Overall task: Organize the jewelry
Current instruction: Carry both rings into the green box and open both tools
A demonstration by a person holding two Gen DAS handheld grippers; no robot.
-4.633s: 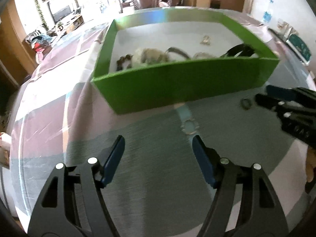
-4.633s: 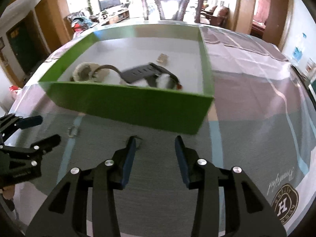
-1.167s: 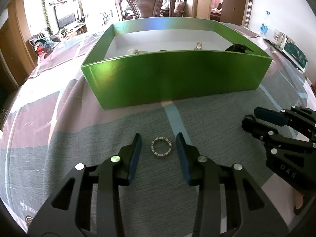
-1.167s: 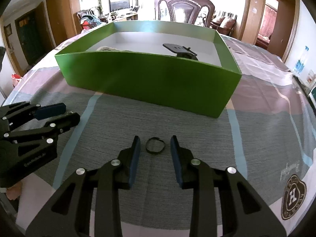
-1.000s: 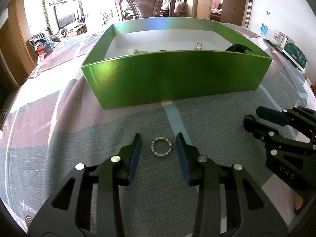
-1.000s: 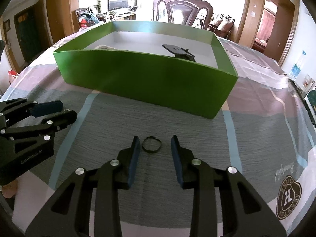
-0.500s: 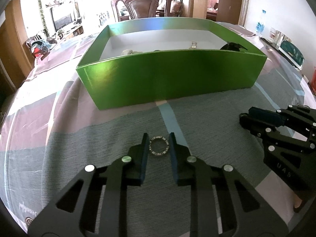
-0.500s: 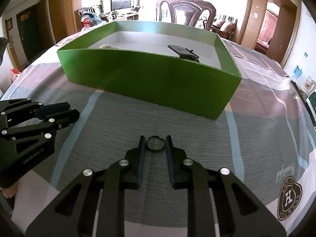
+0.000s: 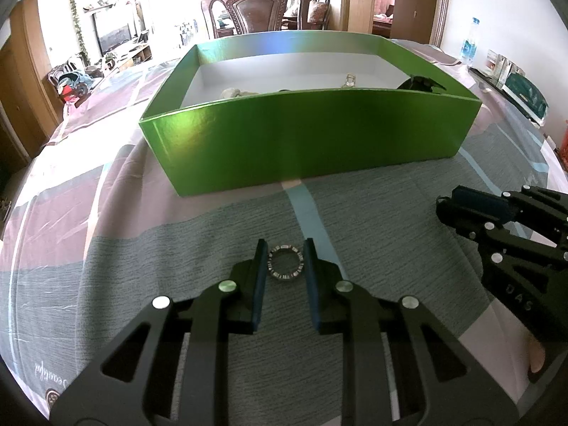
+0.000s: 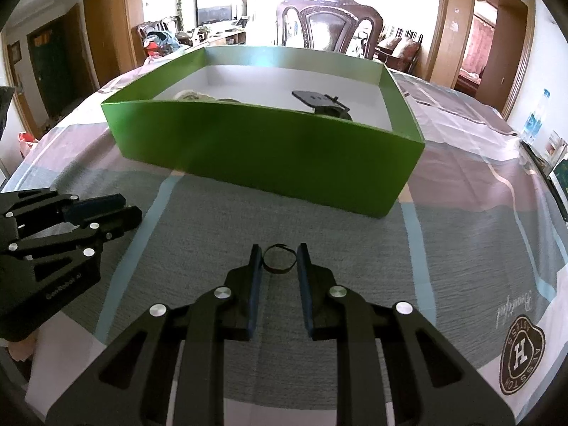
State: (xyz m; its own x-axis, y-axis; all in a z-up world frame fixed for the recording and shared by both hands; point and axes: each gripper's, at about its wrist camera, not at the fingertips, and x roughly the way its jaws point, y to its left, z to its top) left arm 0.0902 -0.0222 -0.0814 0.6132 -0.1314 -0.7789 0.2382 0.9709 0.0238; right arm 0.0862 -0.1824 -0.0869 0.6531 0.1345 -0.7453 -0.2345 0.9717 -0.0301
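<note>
At the lower centre of the left wrist view, the left gripper (image 9: 284, 254) has just closed its fingers (image 9: 258, 280) on a silver beaded ring (image 9: 285, 262), blue pads touching both sides, the ring low over the grey cloth of the counter (image 9: 372, 234). In the right wrist view the right gripper (image 10: 278, 259) has likewise just closed, its fingers (image 10: 254, 284) pinching a thin dark ring (image 10: 278, 258) at lower centre. Beyond both, in the upper middle of each frame, stands the green box (image 9: 312, 138), holding a dark strap (image 10: 316, 101) and pale trinkets (image 9: 234, 92). A carved chair (image 9: 255, 10) stands behind.
</note>
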